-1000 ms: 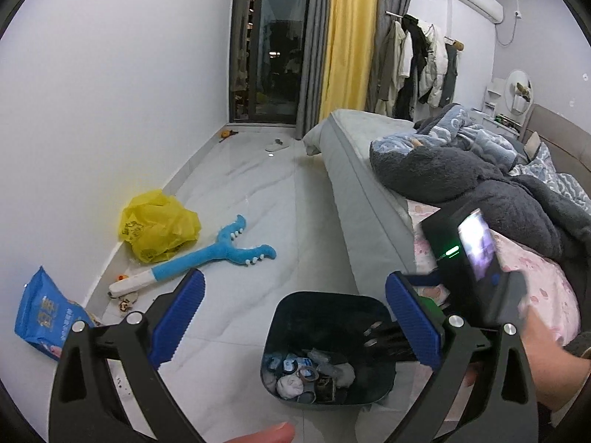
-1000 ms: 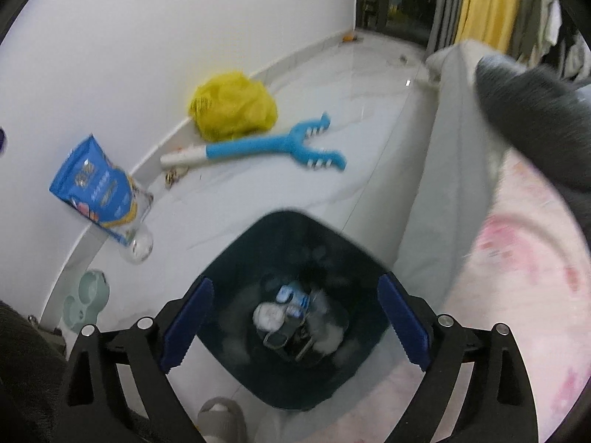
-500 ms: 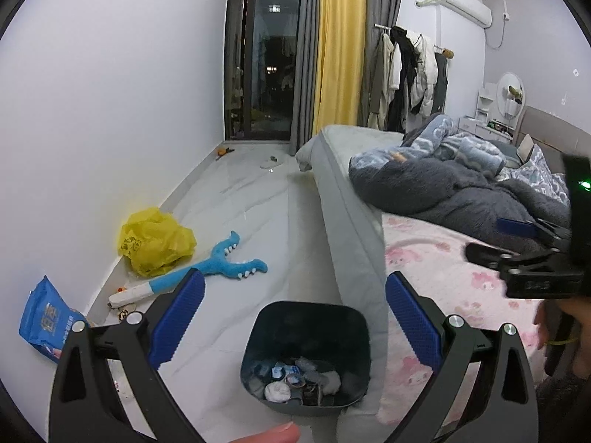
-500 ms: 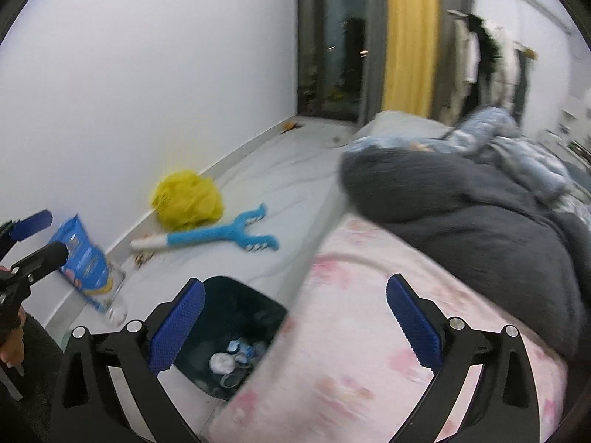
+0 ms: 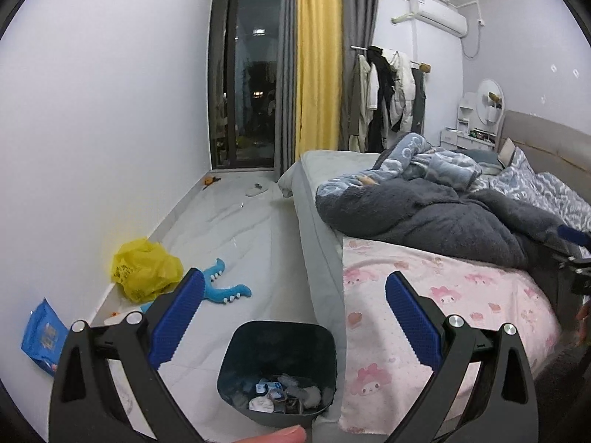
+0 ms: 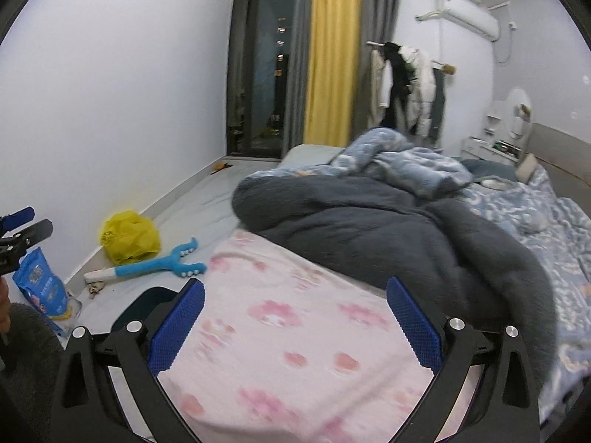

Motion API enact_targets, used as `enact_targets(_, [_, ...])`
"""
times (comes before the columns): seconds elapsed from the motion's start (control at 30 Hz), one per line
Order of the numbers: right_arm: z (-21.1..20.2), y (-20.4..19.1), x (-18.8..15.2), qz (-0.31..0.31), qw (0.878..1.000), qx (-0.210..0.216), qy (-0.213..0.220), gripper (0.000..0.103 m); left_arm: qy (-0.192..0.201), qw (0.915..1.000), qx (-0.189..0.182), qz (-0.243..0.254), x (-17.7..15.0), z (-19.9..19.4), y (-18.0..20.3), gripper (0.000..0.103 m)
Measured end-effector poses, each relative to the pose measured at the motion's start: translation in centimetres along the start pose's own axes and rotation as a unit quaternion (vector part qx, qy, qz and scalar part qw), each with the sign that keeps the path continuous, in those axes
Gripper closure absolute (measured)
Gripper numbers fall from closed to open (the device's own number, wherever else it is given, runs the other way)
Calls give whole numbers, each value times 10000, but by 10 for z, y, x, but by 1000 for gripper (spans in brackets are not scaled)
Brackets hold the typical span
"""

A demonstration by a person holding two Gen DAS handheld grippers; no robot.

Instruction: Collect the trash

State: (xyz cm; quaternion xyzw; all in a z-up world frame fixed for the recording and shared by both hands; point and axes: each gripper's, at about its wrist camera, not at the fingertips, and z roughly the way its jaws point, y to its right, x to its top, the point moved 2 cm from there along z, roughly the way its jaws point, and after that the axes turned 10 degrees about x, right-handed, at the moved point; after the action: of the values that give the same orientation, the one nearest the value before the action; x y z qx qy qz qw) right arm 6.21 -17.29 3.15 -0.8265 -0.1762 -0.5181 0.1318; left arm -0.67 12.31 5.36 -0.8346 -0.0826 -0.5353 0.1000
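Blue snack bag lies at the far left of the floor, against the foot of the wall; in the right wrist view it leans there with a clear crumpled wrapper at its base. Just right of it along the same wall edge sits a crumpled yellow plastic bag, and beside that a blue toy with a forked, toothed head stretches out across the floor. These look like the loose litter left to gather, though whether the toy counts as trash I cannot tell.

Next comes the left gripper, its blue pads spread wide with nothing between them, hanging over the dark bin. That bin stands on the floor tight against the near corner of the bed, probably set there so that both floor and bed are in reach. At its bottom lies a small heap of white and blue wrappers and grey scraps; most of the bin is unfilled.

Further right, the right gripper is likewise spread and empty, hanging above the pink patterned sheet and facing the grey blanket, which is heaped in the middle of the bed. No trash shows on the bed
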Motion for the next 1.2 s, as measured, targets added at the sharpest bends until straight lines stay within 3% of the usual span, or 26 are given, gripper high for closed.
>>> enact_targets(0.17, [-36, 33, -25, 222, 9993, -295, -21, 3, -149, 9999, -82, 21, -14, 1, 4, 3])
enact_targets(0.4, [-54, 55, -56, 609, 9977, -234, -158, 3, -299, 9995, -93, 44, -35, 4, 6, 3])
enact_targets(0.6, [-54, 54, -63, 544, 9983, 13, -225, 3, -229, 9994, -23, 247, -40, 1, 15, 3])
enact_targets(0.87, [-60, 56, -62, 625, 9979, 112, -106, 3, -382, 9992, -115, 21, -42, 5, 6, 3])
enact_targets(1.2, [-60, 55, -62, 598, 9980, 159, -100, 3, -413, 9990, -119, 109, -44, 5, 10, 3])
